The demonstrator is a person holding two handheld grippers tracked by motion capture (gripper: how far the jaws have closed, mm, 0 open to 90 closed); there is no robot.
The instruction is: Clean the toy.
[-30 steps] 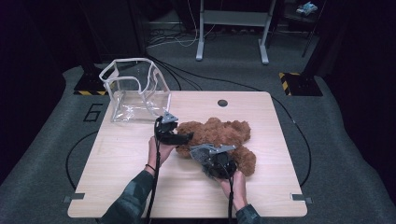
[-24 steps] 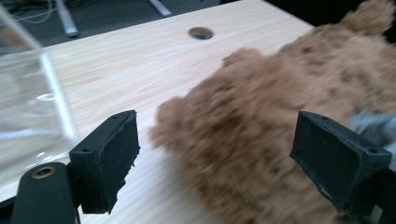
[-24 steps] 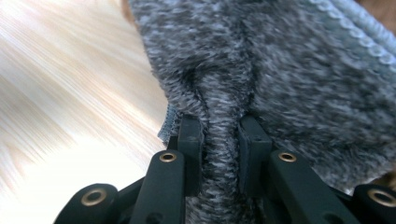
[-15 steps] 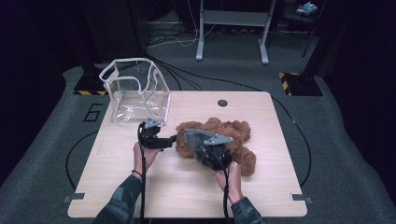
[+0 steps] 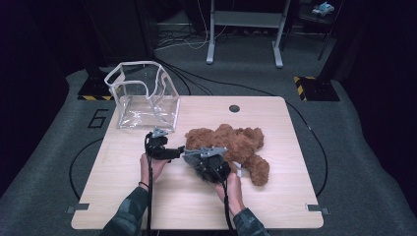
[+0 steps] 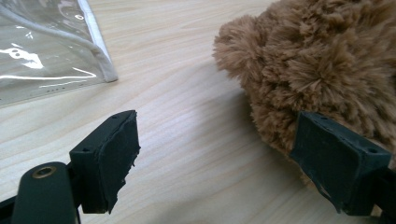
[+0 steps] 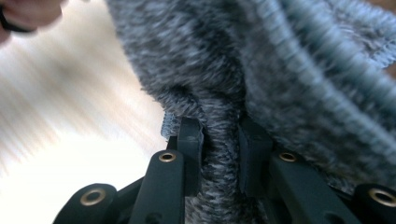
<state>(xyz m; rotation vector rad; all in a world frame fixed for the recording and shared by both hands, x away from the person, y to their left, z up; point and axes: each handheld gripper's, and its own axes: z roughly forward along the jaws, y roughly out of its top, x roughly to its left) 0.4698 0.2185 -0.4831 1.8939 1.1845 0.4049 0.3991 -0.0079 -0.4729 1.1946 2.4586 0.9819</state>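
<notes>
Pinching grey knit fabric, the right tongs have shifted left; left tongs gape beside the teddy bear.

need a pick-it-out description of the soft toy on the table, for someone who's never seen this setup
On the pale wooden table, look right of the clear plastic box with white edging at the far left corner. The fluffy brown plush teddy bear lies near the middle, just ahead of the two claws. It is the only furry brown thing there; part of it wears grey knitted fabric.
</notes>
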